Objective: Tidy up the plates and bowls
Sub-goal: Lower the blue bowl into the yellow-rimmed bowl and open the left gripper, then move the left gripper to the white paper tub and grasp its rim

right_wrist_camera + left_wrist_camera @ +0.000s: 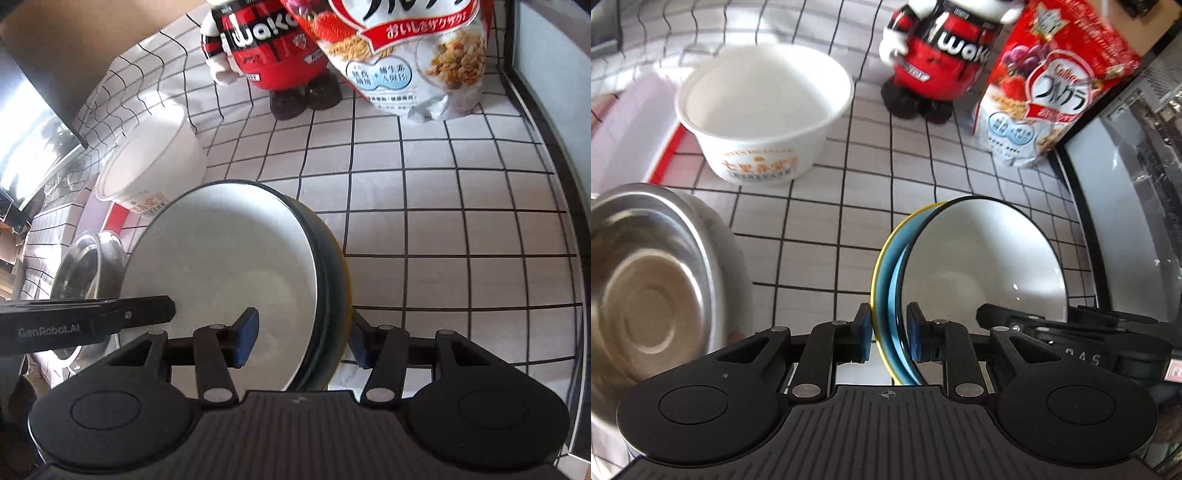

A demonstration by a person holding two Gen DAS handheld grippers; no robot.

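A stack of nested bowls (982, 266), white inside with a black rim over a blue and a yellow one, stands tilted on its edge above the tiled cloth. My left gripper (891, 332) straddles its near rim, blue pads close on both sides. In the right wrist view the same stack (229, 280) fills the middle; my right gripper (303, 339) straddles its dark outer wall with a gap at the left pad. A steel bowl (646, 288) lies at the left. A white paper bowl (764, 110) stands behind it.
A red and black mascot figure (934, 55) and a cereal bag (1045, 92) stand at the back. An appliance with a glass door (1126, 221) runs along the right. A red-edged tray (670, 151) lies at the left.
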